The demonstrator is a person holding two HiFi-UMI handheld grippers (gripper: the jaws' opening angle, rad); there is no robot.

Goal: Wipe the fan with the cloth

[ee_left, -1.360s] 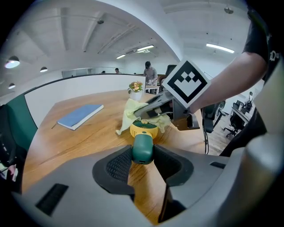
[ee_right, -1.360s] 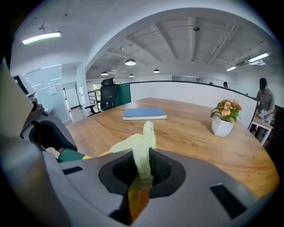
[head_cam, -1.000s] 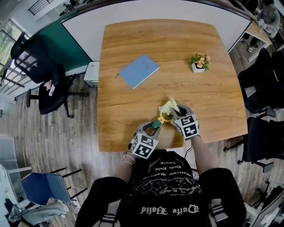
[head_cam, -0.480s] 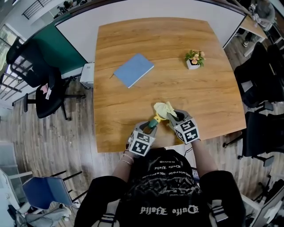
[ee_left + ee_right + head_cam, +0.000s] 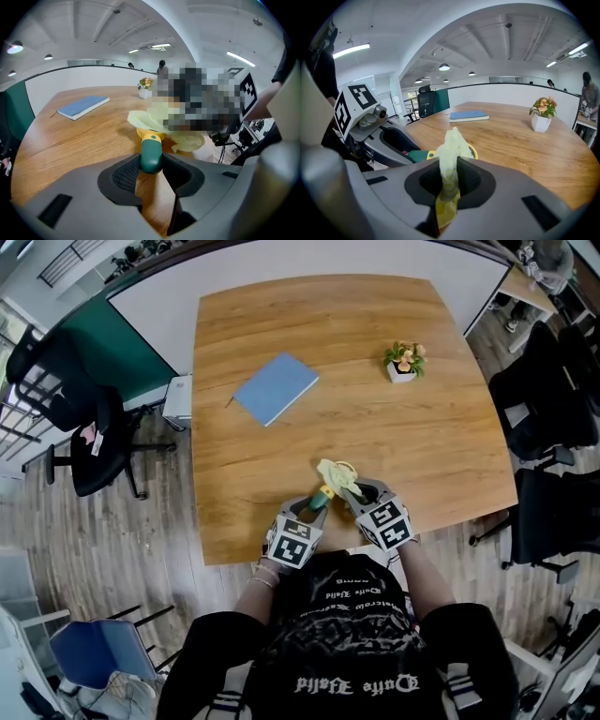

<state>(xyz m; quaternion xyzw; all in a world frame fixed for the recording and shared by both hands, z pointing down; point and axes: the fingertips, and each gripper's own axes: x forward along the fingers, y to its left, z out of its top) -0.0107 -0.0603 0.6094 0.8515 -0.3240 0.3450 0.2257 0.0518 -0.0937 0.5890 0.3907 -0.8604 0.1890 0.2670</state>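
Note:
A small hand fan with a green handle (image 5: 151, 156) and yellow head (image 5: 327, 491) lies near the table's front edge. My left gripper (image 5: 314, 506) is shut on the green handle (image 5: 319, 502), its pads pressing both sides. My right gripper (image 5: 357, 495) is shut on a pale yellow cloth (image 5: 449, 159), which stands up between its pads and drapes over the fan's yellow head (image 5: 474, 151). In the head view the cloth (image 5: 335, 473) covers most of the fan head. The left gripper view shows the cloth (image 5: 154, 120) lying on the yellow head (image 5: 149, 136); the right gripper there is partly under a mosaic patch.
A blue notebook (image 5: 276, 388) lies at the table's back left. A small potted plant (image 5: 403, 360) stands at the back right. The wooden table (image 5: 412, 446) has office chairs (image 5: 66, 399) around it, and its front edge runs just under my grippers.
My right gripper has carried the cloth leftward across the fan head. The left gripper has kept its hold on the handle, barely moving.

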